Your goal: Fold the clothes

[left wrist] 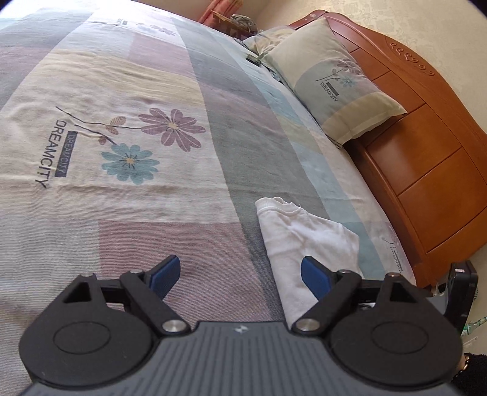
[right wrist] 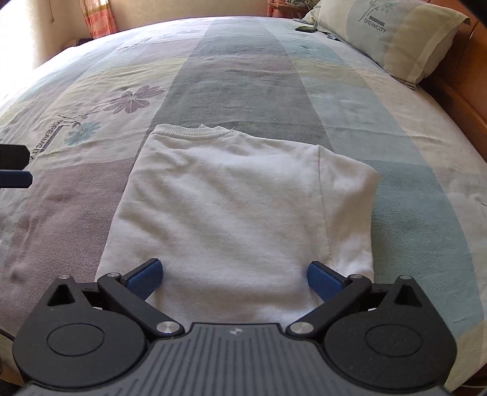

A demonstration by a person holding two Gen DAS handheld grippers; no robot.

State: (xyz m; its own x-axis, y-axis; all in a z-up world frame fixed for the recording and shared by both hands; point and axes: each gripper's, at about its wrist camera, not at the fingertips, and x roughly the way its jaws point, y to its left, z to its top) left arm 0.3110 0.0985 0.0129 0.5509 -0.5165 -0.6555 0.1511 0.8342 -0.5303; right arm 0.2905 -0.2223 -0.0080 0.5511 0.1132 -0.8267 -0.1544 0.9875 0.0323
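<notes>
White shirt (right wrist: 231,201) folded; headboard (left wrist: 426,170) left view only; both tongs wide, empty.

1. White t-shirt (right wrist: 231,207), folded into a rough rectangle, flat on the bedspread.
2. Ribbed collar at the far edge; one sleeve seam visible along its right side.
3. Soft wrinkles.

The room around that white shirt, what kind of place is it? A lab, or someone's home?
Most likely a bedroom in a home. The folded white shirt lies on a bed covered by a flowered patchwork sheet, a matching pillow leans on a carved wooden headboard, and a curtain hangs by the far wall.
</notes>
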